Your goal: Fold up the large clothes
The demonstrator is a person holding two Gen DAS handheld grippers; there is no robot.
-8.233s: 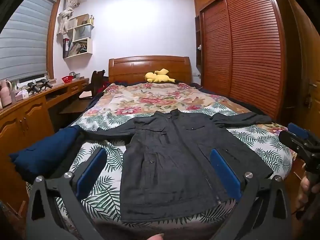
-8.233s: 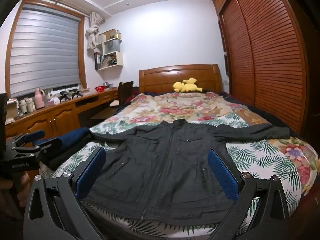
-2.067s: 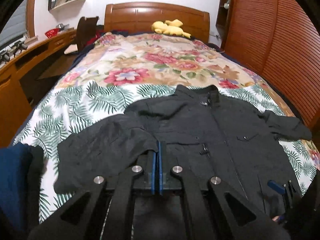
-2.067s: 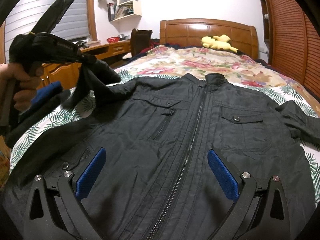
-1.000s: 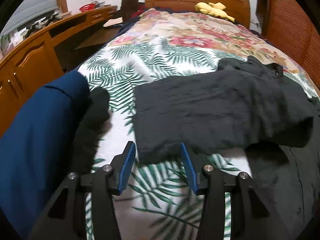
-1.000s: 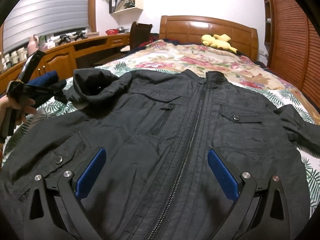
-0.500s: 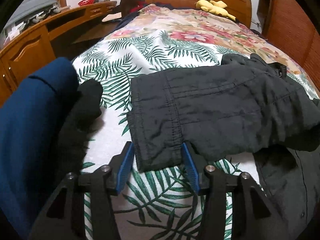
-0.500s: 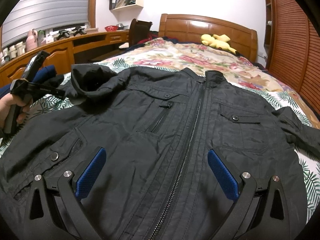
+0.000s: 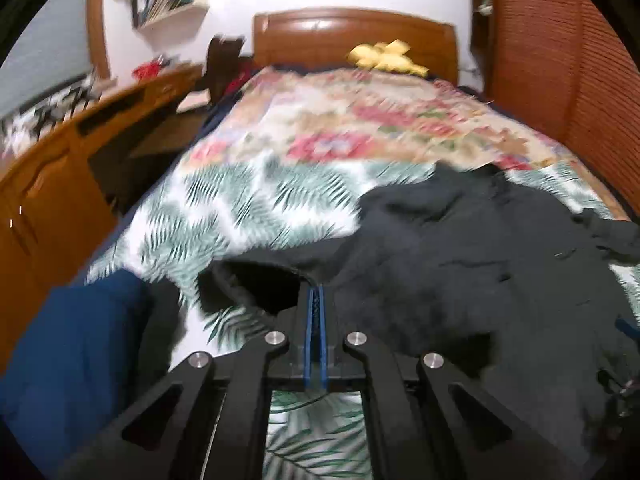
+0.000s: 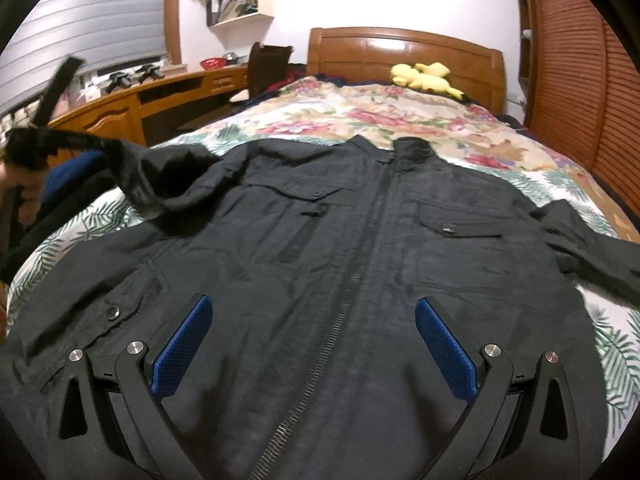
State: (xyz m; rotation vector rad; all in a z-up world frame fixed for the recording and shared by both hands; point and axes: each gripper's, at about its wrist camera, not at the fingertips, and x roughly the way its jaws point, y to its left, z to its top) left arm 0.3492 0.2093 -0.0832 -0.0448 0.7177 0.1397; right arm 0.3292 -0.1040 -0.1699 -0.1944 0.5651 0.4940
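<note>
Black jacket point(image 10: 360, 248) lies front-up, zipped, across the lower half of the right wrist frame, on the leaf-print bed point(image 10: 608, 344). Left claw point(image 9: 316, 312) is clamped on the cuff of one sleeve point(image 10: 168, 176), lifted off the bed at centre-left of the right wrist frame; left view is blurred. Right claw point(image 10: 316, 344) is spread wide, gripping nothing, hovering over the jacket near the hem, blue pads either side of the zipper. Other sleeve point(image 10: 588, 248) lies flat at right edge. Step, as I read it: first sleeve fold. Next move likely: carry cuff across the chest, lay it flat, release. Risk: thin fabric bunches at the shoulder. Blue folded cloth point(image 9: 72, 344) sits lower left in the left wrist frame.
</note>
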